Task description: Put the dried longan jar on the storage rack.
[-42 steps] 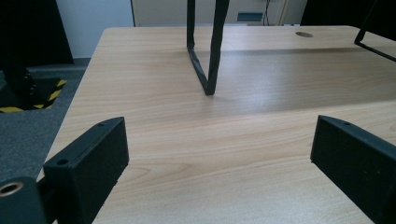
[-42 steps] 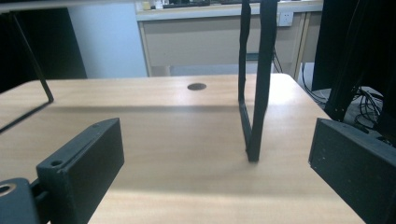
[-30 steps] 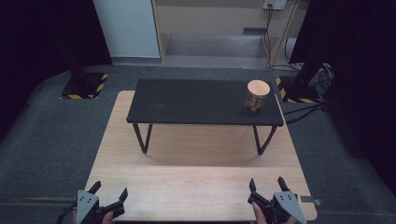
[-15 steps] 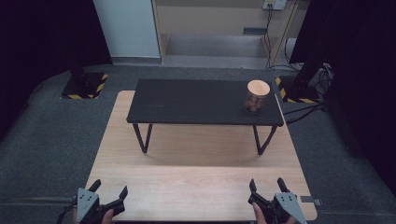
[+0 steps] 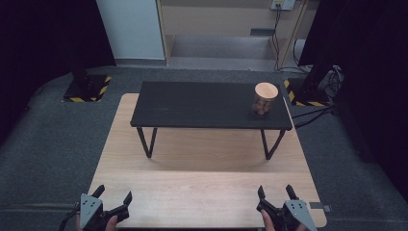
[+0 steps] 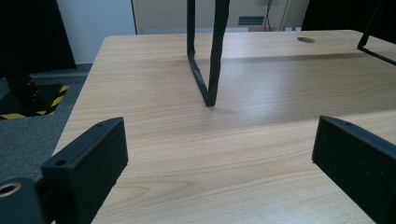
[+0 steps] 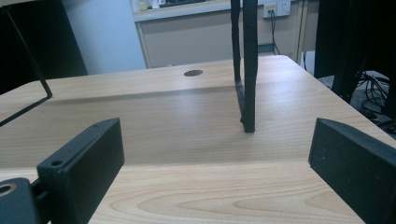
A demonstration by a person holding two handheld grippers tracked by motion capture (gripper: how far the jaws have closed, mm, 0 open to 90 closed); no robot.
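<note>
A clear jar with a round wooden lid (image 5: 264,98) stands on the right end of a small black raised shelf (image 5: 202,106), which rests on the light wooden table (image 5: 202,163). My left gripper (image 5: 113,196) sits at the table's near left edge, open, nothing between its jaws. My right gripper (image 5: 276,190) sits at the near right edge, open and empty too. In the left gripper view the jaws frame bare wood and the shelf's left leg (image 6: 205,70). The right gripper view looks at the shelf's right leg (image 7: 246,70).
Grey carpet surrounds the table. Two black stands with yellow-black striped bases (image 5: 86,89) (image 5: 308,94) flank the far corners. Cables (image 5: 332,77) lie on the floor at the right. A round grommet hole (image 7: 193,73) marks the table's far side.
</note>
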